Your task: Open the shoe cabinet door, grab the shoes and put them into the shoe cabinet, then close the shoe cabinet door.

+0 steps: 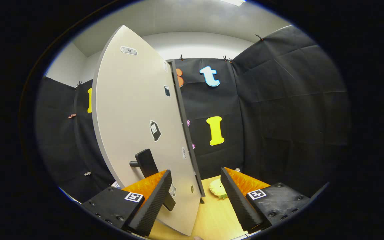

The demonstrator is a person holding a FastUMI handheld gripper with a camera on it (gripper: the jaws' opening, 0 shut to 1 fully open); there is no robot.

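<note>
The shoe cabinet door is a pale grey panel with a few stickers, standing at a slant close ahead of me. Its dark edge runs down to the wooden table between my fingers. A black bar handle sticks out of the door's face just ahead of my left finger, which hides the handle's lower part. My gripper is open, with the door's lower edge in the gap. The right finger stands apart from the door, over the table.
The light wooden table top lies under the fingers. A pale yellow round object with a green bit sits on it just ahead of the right finger. Black cloth walls close the booth behind and to the right.
</note>
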